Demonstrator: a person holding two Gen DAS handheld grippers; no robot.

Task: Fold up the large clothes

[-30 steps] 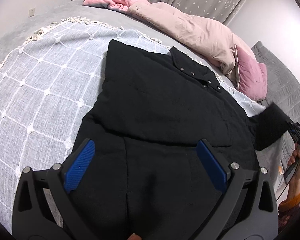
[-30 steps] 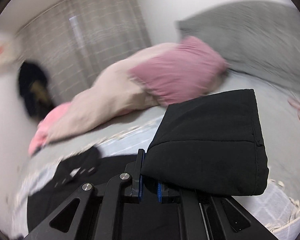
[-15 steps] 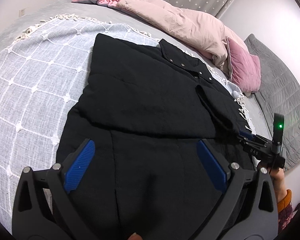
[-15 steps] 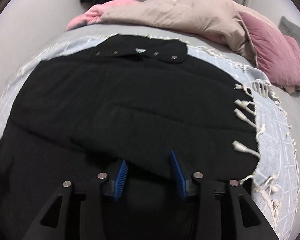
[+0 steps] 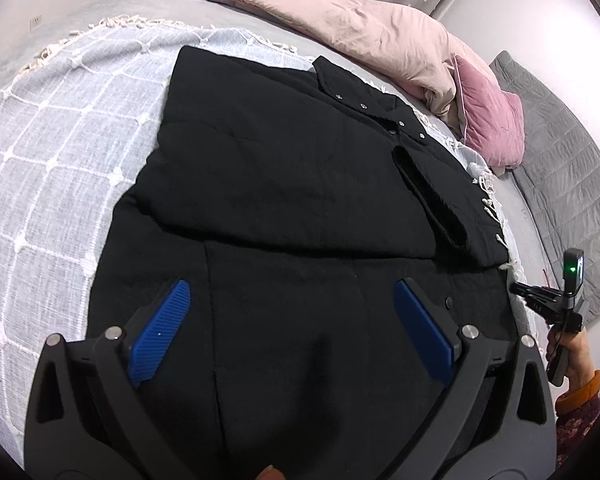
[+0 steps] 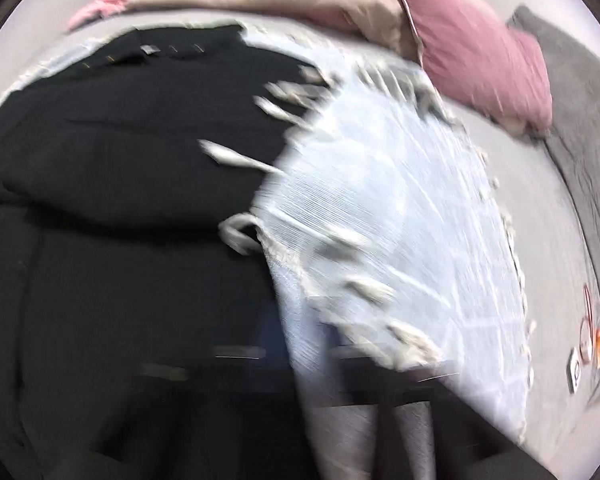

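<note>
Grey bedding [image 5: 228,12] spans the background of my left wrist view, topped by a pale blue checked throw with white fringe [image 5: 60,152]. On that throw lies the black coat [image 5: 284,184], its snap-studded collar [image 5: 374,110] toward 1 o'clock and both sleeves folded in across the body. At 12 to 2 o'clock sit a beige-pink duvet [image 5: 364,28] and a mauve pillow [image 5: 488,124], with a grey quilted cover [image 5: 560,168] beyond at 3 o'clock. My left gripper [image 5: 296,328] hangs over the coat's lower half, its blue pads [image 5: 160,332] wide apart with nothing between them. At 4 o'clock a hand [image 5: 572,354] in an orange cuff holds my right gripper [image 5: 518,289] at the coat's edge. The right wrist view is heavily blurred: coat at 9 o'clock, fringed throw at 3 o'clock; its jaws read as together, and I cannot tell whether fabric is pinched.
</note>
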